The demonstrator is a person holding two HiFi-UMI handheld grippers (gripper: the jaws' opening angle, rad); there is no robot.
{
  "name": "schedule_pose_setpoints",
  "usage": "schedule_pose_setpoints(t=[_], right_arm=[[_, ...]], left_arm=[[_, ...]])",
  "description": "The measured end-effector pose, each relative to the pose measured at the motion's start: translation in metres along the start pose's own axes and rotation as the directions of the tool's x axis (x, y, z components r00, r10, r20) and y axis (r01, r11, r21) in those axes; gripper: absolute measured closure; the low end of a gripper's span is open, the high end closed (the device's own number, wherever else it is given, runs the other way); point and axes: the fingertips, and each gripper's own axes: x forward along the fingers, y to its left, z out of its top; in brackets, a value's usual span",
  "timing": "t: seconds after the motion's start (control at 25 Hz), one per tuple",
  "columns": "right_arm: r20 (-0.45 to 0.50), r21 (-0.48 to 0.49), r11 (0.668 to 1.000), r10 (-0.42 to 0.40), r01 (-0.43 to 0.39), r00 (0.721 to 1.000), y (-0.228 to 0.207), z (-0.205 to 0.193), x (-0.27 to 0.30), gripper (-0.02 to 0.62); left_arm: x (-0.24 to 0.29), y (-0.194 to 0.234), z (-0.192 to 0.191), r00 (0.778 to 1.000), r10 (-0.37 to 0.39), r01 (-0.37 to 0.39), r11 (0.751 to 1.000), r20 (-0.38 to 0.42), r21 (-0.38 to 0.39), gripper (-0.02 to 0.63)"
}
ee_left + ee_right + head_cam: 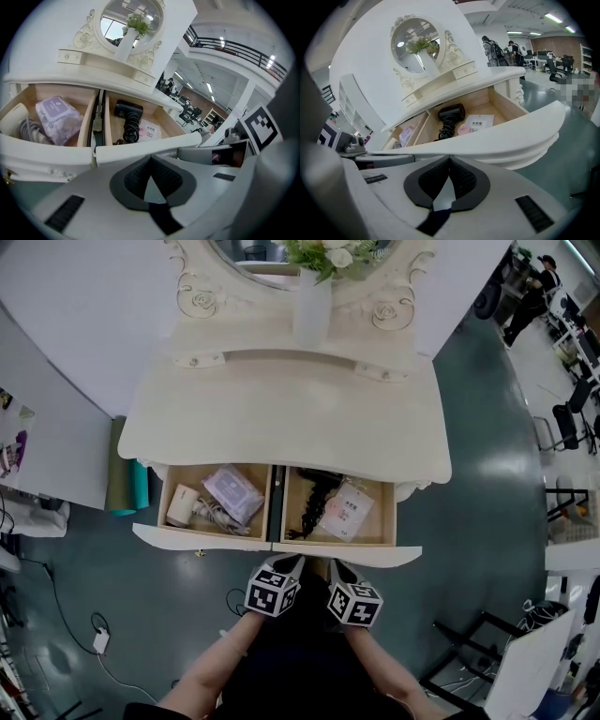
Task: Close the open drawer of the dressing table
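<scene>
You are poising left gripper [292,562] and right gripper [338,567], both pinched together and empty, just near pulled-out drawer fronts [361,554] of dressing table [281,418]. Be pushing squarely, evenly, toward far side.

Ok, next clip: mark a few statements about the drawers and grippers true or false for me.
1. The left drawer and the right drawer of the dressing table both stand open. True.
2. The left gripper grips the black hair dryer. False: its jaws are together on nothing, and the dryer lies in the right drawer.
3. The purple packet lies in the right drawer. False: it is in the left drawer.
4. A white vase of flowers stands before the mirror. True.
</scene>
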Motion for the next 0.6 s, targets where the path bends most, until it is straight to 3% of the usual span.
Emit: schedule_pose_setpoints(t=[0.6], right_arm=[[-0.011, -0.038, 0.999, 0.011, -0.011, 1.0, 0.0003, 0.0046, 0.0047, 0.58]], left_arm=[[0.0041, 0.0014, 0.0036, 1.0, 0.011, -0.01, 0.999, 0.009, -0.049, 0.58]])
